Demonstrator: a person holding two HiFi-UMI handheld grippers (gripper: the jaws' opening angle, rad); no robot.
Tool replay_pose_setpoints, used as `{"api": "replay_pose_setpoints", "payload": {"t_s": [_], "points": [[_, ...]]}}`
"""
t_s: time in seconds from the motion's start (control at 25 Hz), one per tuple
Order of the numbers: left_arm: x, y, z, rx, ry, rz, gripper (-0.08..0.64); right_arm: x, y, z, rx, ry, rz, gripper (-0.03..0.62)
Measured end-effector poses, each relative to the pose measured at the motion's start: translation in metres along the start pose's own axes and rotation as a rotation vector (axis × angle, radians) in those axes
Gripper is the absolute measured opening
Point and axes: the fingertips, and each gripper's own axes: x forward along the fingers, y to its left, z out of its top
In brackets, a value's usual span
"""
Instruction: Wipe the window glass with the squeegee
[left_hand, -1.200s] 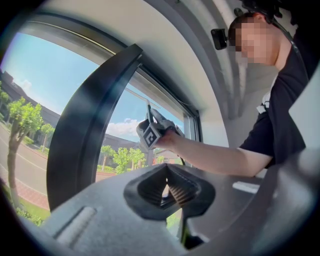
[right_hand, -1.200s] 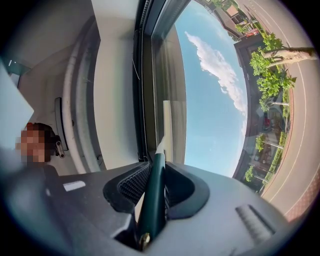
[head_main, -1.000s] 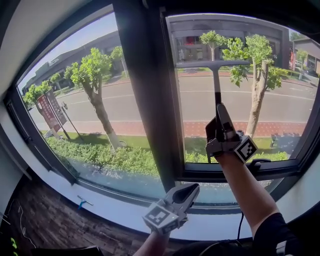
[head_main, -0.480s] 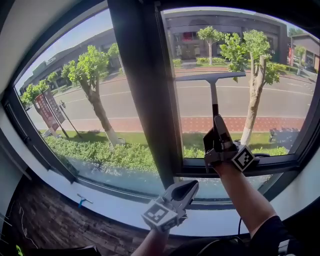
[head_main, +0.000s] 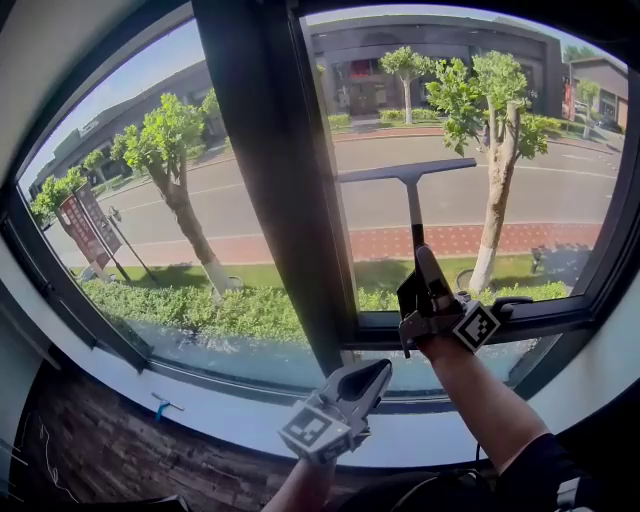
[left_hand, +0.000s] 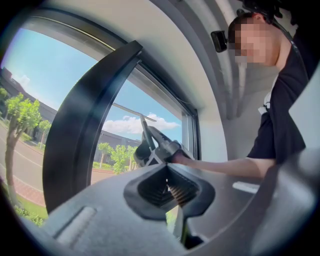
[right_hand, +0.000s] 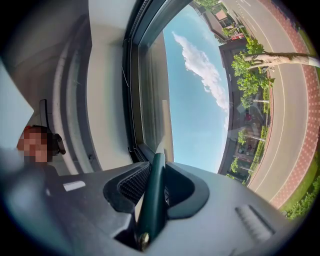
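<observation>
A dark mullion (head_main: 265, 180) splits the window at frame centre, above a pale sill (head_main: 220, 418). The right gripper (head_main: 422, 262) clamps the green handle of the squeegee (head_main: 411, 200), whose blade lies on the right pane (head_main: 560, 200), upper centre. The left gripper (head_main: 368, 378), pinched together and empty, hovers at bottom centre. The writing on the red street sign (head_main: 85, 222) at left is illegible.

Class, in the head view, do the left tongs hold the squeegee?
No, the right tongs grip the squeegee; the left tongs hang shut and empty.
</observation>
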Motion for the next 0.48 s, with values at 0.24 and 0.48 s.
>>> {"api": "replay_pose_setpoints", "payload": {"t_s": [0.24, 0.48], "points": [[0.000, -0.002, -0.008, -0.004, 0.006, -0.007, 0.003, -0.022, -0.007, -0.007, 0.024, -0.005, -0.033, 0.098], [0.000, 0.001, -0.011, -0.014, 0.010, -0.002, 0.003, -0.049, -0.020, -0.016, 0.040, -0.006, -0.083, 0.100]]}}
